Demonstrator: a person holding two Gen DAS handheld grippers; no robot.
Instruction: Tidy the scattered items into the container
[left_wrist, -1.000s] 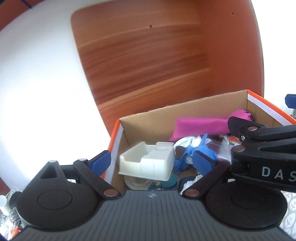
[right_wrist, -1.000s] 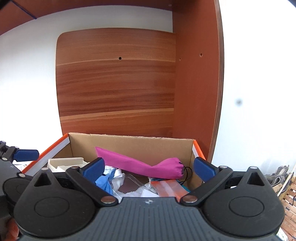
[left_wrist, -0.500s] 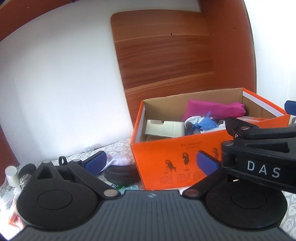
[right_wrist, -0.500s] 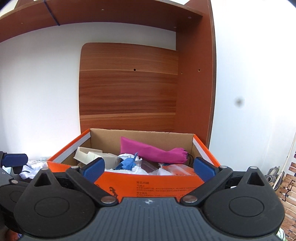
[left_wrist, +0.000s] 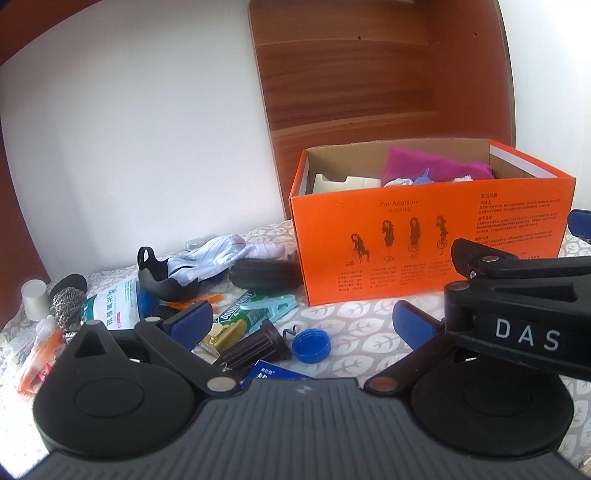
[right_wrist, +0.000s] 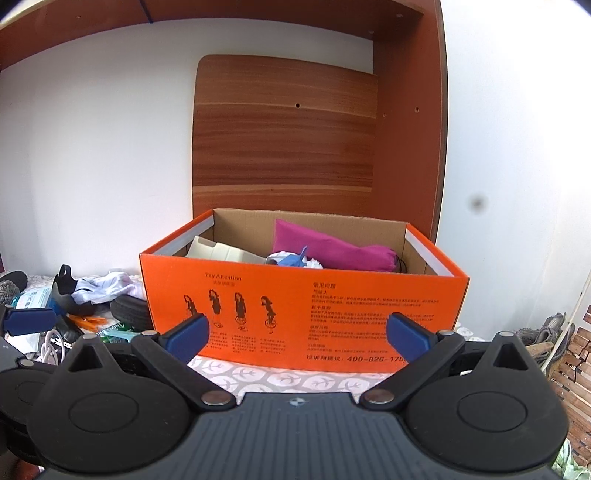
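My left claw (left_wrist: 301, 319) was wide open and held nothing, hovering over the scattered clutter: a blue plastic bottle cap (left_wrist: 311, 345), a ribbed dark brown cone (left_wrist: 255, 346), a teal plastic clothes peg (left_wrist: 271, 305). My right claw (right_wrist: 297, 332) was also spread wide, empty, facing the open orange cardboard box (right_wrist: 303, 299). A magenta fabric pouch (right_wrist: 332, 251) lay inside it.

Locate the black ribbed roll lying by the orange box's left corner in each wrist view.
Left wrist: the black ribbed roll lies centre frame, against the orange box at its lower left corner.
Right wrist: the roll sits left of centre, by the same corner.
Shared landmark: the box's "Pay Attention" print.
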